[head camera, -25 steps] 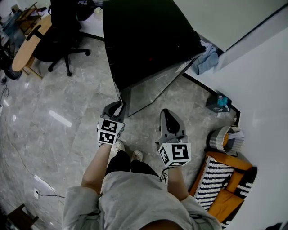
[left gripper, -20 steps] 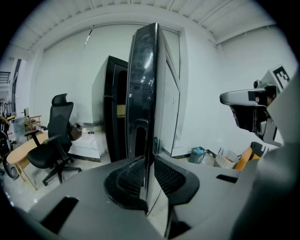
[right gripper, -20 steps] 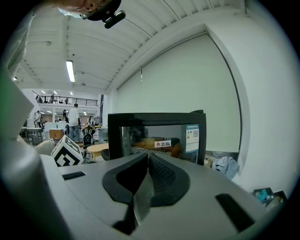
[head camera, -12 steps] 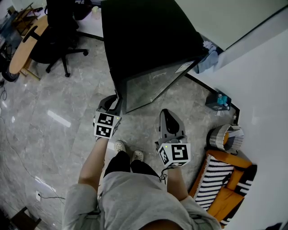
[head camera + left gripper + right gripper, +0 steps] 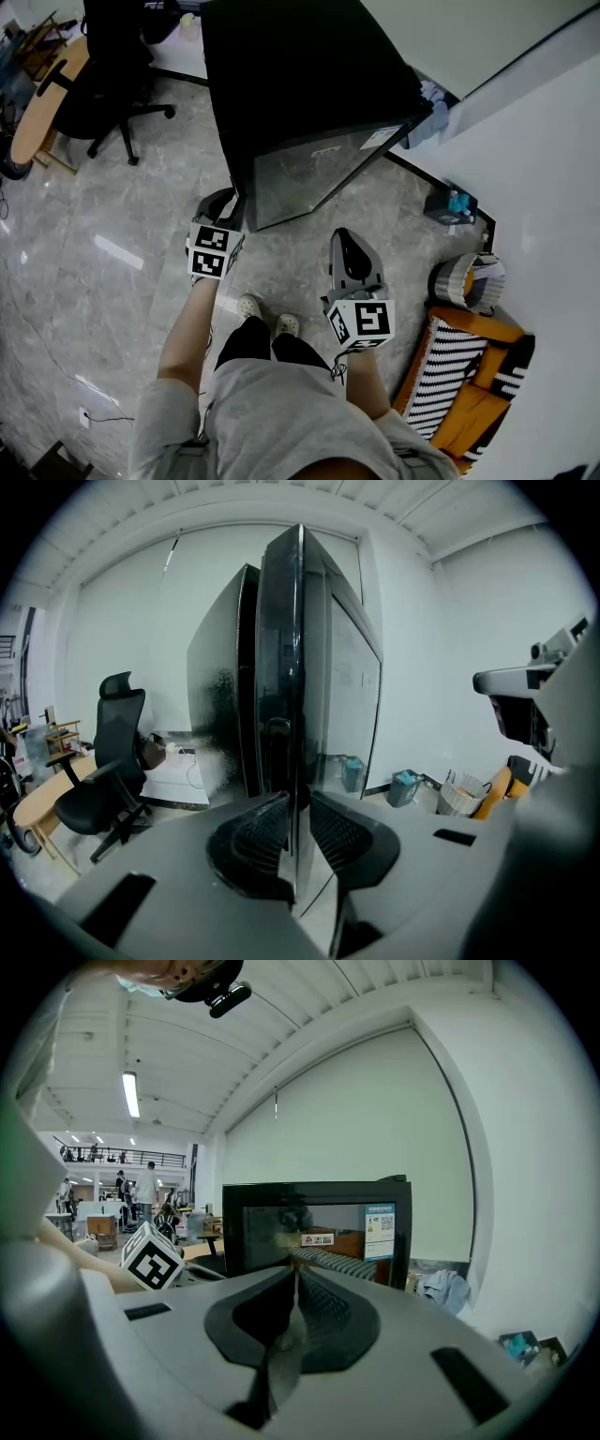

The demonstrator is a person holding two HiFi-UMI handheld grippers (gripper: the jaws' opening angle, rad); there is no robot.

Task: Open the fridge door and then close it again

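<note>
Fingers (image 5: 265, 829) of the left gripper (image 5: 298, 801) are standing narrowly apart, having just been opening, with the edge of the fridge door (image 5: 298, 667) running between them, not visibly pinched; the fridge (image 5: 300, 75) is rising directly ahead of them; the right gripper (image 5: 293, 1274) fingers are resting closed together, empty, facing the door's glass front.

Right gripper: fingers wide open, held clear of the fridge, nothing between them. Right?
No. On the right gripper the fingers are shut together, not wide open, as the right gripper view shows. It is clear of the fridge, with nothing between them.
</note>
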